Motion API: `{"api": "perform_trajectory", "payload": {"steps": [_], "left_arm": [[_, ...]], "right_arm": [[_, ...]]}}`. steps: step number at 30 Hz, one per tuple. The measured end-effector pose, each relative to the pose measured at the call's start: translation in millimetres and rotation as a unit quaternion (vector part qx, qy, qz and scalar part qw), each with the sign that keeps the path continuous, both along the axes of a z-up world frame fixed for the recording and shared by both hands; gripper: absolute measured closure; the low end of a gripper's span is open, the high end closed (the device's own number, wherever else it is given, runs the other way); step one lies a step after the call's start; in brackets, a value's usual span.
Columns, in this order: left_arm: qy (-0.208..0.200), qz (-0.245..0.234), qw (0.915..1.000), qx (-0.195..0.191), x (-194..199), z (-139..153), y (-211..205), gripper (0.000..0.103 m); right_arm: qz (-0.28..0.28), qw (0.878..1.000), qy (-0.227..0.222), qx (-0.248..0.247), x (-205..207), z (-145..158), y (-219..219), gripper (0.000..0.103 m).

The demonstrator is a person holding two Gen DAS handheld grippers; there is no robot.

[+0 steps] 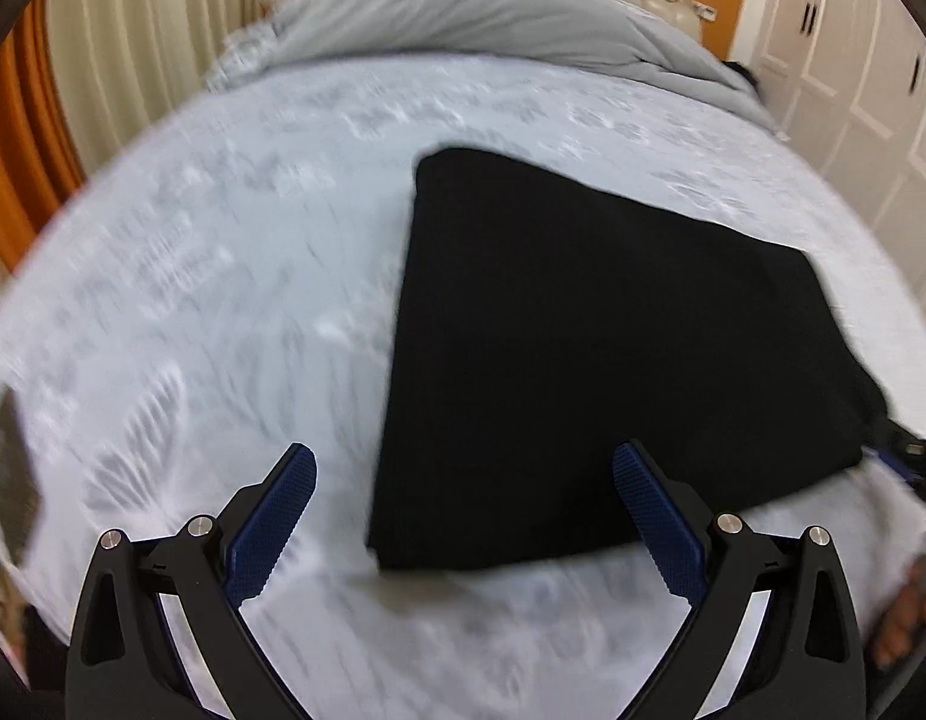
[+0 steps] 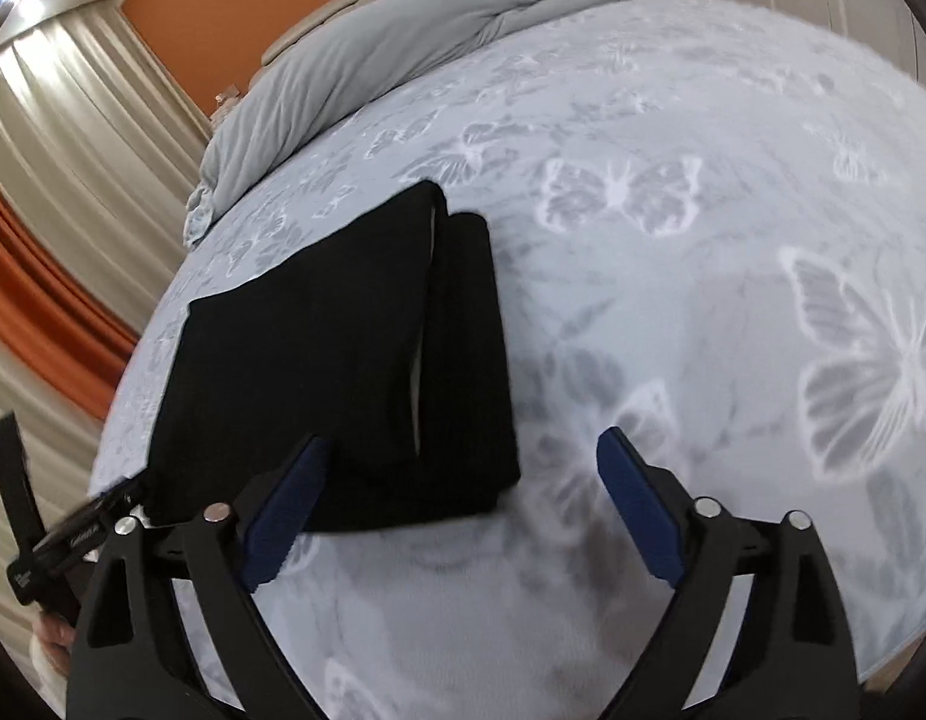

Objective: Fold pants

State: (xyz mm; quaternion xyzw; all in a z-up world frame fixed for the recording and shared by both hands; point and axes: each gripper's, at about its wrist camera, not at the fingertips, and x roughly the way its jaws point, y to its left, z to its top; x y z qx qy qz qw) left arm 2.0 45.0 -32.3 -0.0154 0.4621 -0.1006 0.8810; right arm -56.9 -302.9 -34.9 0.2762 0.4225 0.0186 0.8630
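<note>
The black pants (image 1: 613,348) lie folded into a compact stack on the bed (image 1: 223,300), whose pale cover bears a butterfly print. The left tongs (image 1: 463,510) and the right tongs (image 2: 463,480) both hang spread wide above the bed, grasping nothing, just beside the stack's near edge.

bright, motion-blurred, fisheye-warped edges

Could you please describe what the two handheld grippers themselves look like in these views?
The left gripper and right gripper look alike: matte black angular plastic linkage arms with triangular cut-outs, joined by round silver pins. Each finger ends in a dark blue pad with a finely ribbed, textured face. No cables or sleeves are visible.
</note>
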Motion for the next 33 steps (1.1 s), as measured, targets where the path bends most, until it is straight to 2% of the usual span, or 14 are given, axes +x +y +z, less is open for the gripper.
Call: {"api": "perform_trajectory", "payload": {"steps": [5, 7, 13, 17, 21, 23, 24, 25, 28, 31, 32, 33], "left_arm": [[0.06, -0.007, 0.9939, -0.093, 5.2, -17.8, 25.1, 0.005], [0.071, 0.0, 0.991, -0.114, 12.0, -23.6, 28.6, 0.005], [0.107, 0.01, 0.975, -0.194, 46.7, -33.7, 18.7, 0.005], [0.103, 0.04, 0.9737, -0.199, 66.1, -35.6, 6.4, 0.005], [0.11, 0.059, 0.969, -0.213, 69.3, -32.9, 3.6, 0.005], [0.122, 0.053, 0.9638, -0.231, 69.0, -32.9, 9.5, 0.005], [0.126, 0.049, 0.9619, -0.237, 68.2, -33.2, 12.9, 0.005], [0.13, 0.047, 0.96, -0.244, 68.1, -33.8, 15.2, 0.005], [0.134, 0.044, 0.9586, -0.247, 70.4, -36.0, 16.4, 0.005], [0.124, 0.051, 0.9644, -0.228, 72.3, -34.6, 9.2, 0.005], [0.119, 0.056, 0.9672, -0.217, 72.7, -34.1, 5.0, 0.005], [0.115, 0.061, 0.9702, -0.204, 73.4, -33.8, 0.1, 0.005]], "right_arm": [[0.027, 0.999, 0.016, 0.037, 13.9, -9.5, 12.5, 0.008], [0.033, 0.998, 0.012, 0.057, 22.4, -11.0, 15.7, 0.008], [0.029, 0.992, -0.003, 0.121, 45.6, -18.2, 7.7, 0.005], [0.023, 0.988, -0.013, 0.151, 51.0, -18.9, 4.8, 0.005], [0.023, 0.98, -0.023, 0.198, 37.6, -17.7, -4.6, 0.005], [0.015, 0.969, -0.037, 0.243, 24.6, -18.3, -15.0, 0.005], [0.012, 0.959, -0.045, 0.279, 17.7, -20.0, -22.1, 0.005], [0.011, 0.956, -0.044, 0.289, 17.1, -21.4, -24.6, 0.005], [0.016, 0.962, -0.026, 0.272, 30.0, -23.9, -21.7, 0.005], [0.042, 0.98, -0.012, 0.196, 53.6, -19.9, -1.8, 0.005], [0.054, 0.988, -0.003, 0.147, 60.8, -20.9, 10.6, 0.006], [0.054, 0.992, -0.001, 0.11, 63.2, -20.4, 17.8, 0.015]]}}
